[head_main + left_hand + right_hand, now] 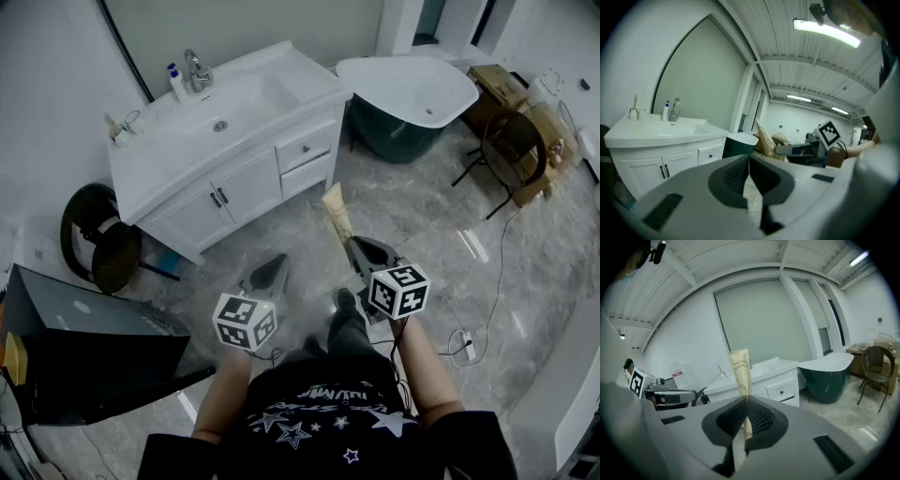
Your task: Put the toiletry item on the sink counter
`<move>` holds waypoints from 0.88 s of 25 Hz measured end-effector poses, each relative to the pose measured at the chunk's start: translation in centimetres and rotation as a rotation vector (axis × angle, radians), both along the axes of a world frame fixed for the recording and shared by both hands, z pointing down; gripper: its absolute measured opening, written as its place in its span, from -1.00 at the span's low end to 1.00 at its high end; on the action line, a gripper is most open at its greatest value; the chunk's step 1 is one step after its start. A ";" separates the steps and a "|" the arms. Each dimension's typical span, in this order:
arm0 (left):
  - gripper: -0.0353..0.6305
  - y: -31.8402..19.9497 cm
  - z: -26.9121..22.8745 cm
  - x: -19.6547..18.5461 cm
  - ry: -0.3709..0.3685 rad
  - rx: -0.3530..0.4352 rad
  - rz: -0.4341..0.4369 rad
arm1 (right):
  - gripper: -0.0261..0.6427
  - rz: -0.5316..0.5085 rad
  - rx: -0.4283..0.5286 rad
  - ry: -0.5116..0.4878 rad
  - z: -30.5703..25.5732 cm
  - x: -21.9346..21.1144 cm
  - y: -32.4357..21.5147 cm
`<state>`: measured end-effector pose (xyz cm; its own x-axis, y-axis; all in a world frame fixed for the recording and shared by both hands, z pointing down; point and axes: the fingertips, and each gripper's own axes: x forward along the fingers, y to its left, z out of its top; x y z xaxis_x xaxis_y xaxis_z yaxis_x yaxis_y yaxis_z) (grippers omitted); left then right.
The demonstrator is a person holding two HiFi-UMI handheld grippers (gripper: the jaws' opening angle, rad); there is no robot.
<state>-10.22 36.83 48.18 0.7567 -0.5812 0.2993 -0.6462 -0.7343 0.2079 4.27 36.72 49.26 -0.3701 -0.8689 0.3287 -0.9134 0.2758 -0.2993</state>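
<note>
Head view: right tongs [353, 242] clamped on the toothbrush packet [336, 211], well apart from the sink bench [314, 84]. Left gripper view — left tongs [749, 164] pressed together, nothing between. Right gripper view — packet pokes up past the tips.

The left claw [749, 158] was closed, jaws pressed together. To the right of the sink surface [628, 135], the right claw [780, 151] held a tan packet [764, 136].
</note>
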 end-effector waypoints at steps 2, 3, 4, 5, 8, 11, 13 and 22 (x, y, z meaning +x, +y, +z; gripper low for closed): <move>-0.83 -0.1 -0.2 0.0 -0.003 0.004 -0.002 | -0.88 0.000 0.000 0.002 -0.1 0.0 -0.1; -0.83 -0.2 -0.3 0.0 -0.003 0.005 -0.003 | -0.88 -0.001 -0.001 0.002 -0.2 0.0 -0.2; -0.83 -0.2 -0.3 0.0 -0.002 0.005 -0.003 | -0.88 -0.001 -0.001 0.003 -0.2 -0.1 -0.2; -0.83 -0.2 -0.3 -0.1 -0.002 0.004 -0.003 | -0.88 -0.002 -0.002 0.004 -0.1 -0.1 -0.3; -0.83 -0.1 0.0 0.0 -0.007 -0.001 -0.002 | -0.88 -0.011 -0.004 0.007 0.0 -0.3 -0.4; -0.83 0.0 0.2 -0.3 -0.013 -0.003 -0.009 | -0.88 -0.030 -0.009 0.010 0.1 -0.7 -0.6; -0.83 0.0 0.2 -0.7 -0.014 -0.005 -0.020 | -0.88 -0.040 -0.010 0.010 0.2 -1.0 -0.7; -0.83 0.1 0.6 -2.7 -0.002 -0.019 -0.060 | -0.88 -0.155 0.038 0.070 -0.2 -4.0 -1.0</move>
